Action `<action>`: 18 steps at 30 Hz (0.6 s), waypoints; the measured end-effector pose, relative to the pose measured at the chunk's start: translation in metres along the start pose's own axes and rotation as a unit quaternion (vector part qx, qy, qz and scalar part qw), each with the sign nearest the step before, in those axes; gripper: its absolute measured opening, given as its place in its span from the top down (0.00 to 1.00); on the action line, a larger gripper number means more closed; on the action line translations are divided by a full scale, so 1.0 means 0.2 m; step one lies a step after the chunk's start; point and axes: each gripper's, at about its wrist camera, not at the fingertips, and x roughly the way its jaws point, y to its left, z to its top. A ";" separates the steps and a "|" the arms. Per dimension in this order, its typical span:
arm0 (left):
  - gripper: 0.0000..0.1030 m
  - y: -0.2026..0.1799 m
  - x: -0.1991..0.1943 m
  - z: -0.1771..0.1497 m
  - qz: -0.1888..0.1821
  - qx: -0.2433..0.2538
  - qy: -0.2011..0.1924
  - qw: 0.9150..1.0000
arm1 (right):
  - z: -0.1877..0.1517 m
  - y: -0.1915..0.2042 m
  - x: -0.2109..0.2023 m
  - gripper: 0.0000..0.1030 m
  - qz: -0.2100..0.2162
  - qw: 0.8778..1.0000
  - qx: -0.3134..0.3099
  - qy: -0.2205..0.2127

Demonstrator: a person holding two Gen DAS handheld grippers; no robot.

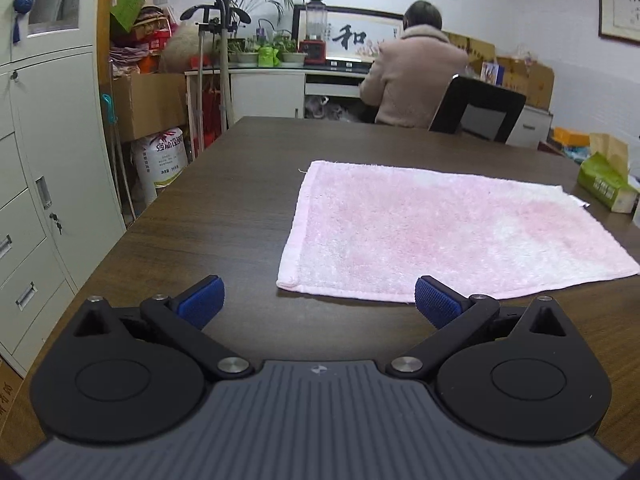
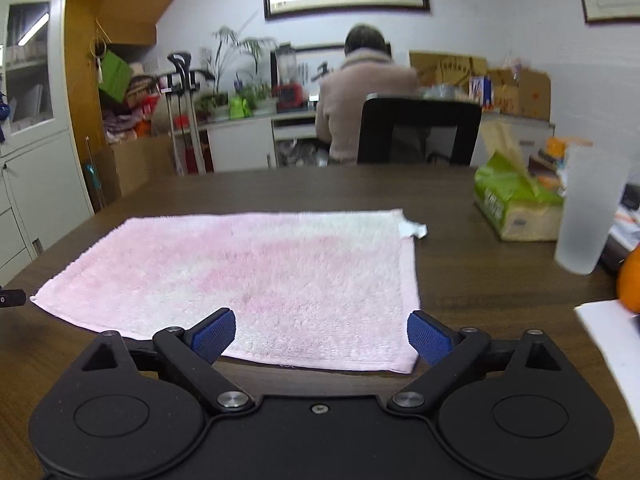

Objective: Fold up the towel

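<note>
A pink towel (image 1: 440, 232) lies spread flat on the dark wooden table (image 1: 208, 208). My left gripper (image 1: 318, 302) is open and empty, just short of the towel's near left corner. In the right wrist view the towel (image 2: 260, 276) fills the middle, with a white label at its far right corner. My right gripper (image 2: 320, 334) is open and empty, its jaws spread over the towel's near edge close to the near right corner. The tip of the left gripper shows at the far left edge of the right wrist view.
A green tissue pack (image 2: 516, 204), a frosted plastic cup (image 2: 588, 212), an orange (image 2: 630, 284) and white paper (image 2: 612, 332) stand on the table's right side. A person sits on a black chair (image 2: 420, 132) beyond the far edge. Grey cabinets (image 1: 44, 160) stand at the left.
</note>
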 end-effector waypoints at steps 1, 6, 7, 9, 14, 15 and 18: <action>0.00 0.00 -0.02 -0.01 0.001 -0.001 -0.003 1.000 | -0.03 0.00 -0.05 0.02 0.000 1.000 0.000 -0.011; 0.00 -0.02 -0.11 -0.07 0.012 -0.005 -0.011 1.000 | -0.12 -0.03 -0.17 0.01 -0.010 0.999 0.010 -0.030; 0.00 -0.02 -0.12 -0.08 0.009 -0.007 -0.010 1.000 | -0.14 -0.03 -0.19 0.01 -0.011 0.999 0.013 -0.032; 0.00 -0.03 -0.15 -0.10 0.008 -0.004 -0.012 1.000 | -0.16 -0.02 -0.21 0.01 -0.010 0.999 0.015 -0.032; 0.00 -0.04 -0.20 -0.14 0.012 0.005 -0.016 1.000 | -0.20 0.01 -0.24 0.01 -0.010 0.999 0.021 -0.026; 0.00 -0.04 -0.21 -0.15 0.011 0.002 -0.018 1.000 | -0.21 0.02 -0.24 0.01 -0.011 0.999 0.021 -0.024; 0.00 -0.04 -0.24 -0.16 0.011 0.000 -0.022 1.000 | -0.21 0.03 -0.26 0.01 -0.018 0.999 0.024 -0.021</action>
